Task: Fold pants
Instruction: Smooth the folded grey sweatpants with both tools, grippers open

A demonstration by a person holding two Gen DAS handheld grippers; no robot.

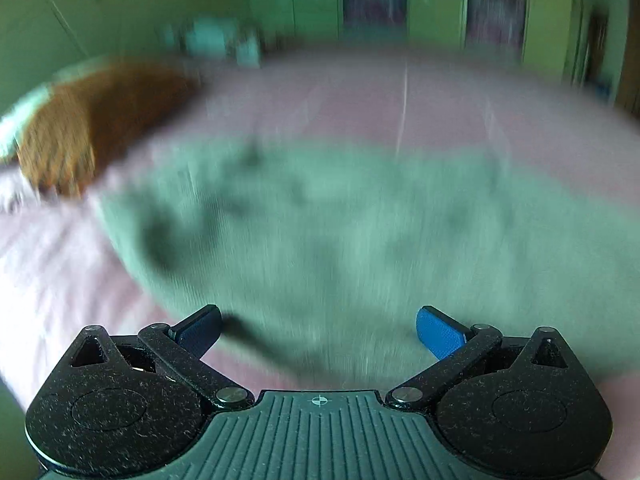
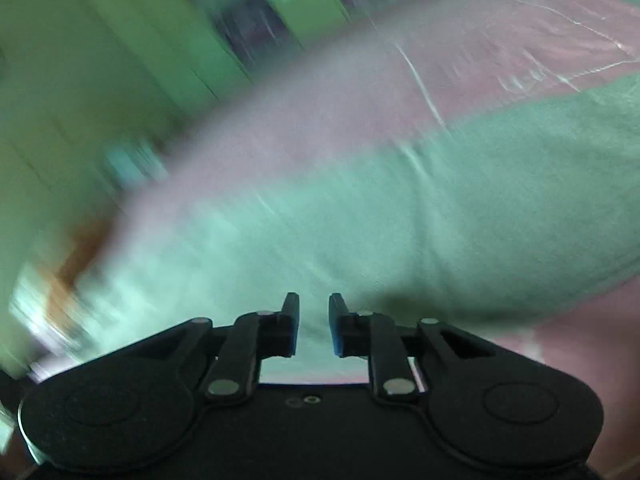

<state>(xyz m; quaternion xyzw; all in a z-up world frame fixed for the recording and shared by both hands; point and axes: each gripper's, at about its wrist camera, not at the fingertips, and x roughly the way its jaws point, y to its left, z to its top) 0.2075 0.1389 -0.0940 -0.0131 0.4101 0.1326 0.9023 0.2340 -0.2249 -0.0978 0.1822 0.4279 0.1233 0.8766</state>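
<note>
Grey-green pants (image 1: 340, 232) lie spread on a pink sheet (image 1: 360, 96); both views are motion-blurred. My left gripper (image 1: 318, 330) is open wide, blue pads apart, above the near edge of the pants and holding nothing. In the right wrist view the pants (image 2: 400, 220) stretch across the pink sheet (image 2: 460, 52). My right gripper (image 2: 314, 326) hovers over the pants with its fingers close together but a narrow gap between them; nothing shows in the gap.
A brown and white cushion or cloth (image 1: 80, 128) lies at the far left of the bed. Green cupboard doors (image 1: 440, 0) stand behind the bed. A pale blue object (image 1: 216, 44) sits at the back edge.
</note>
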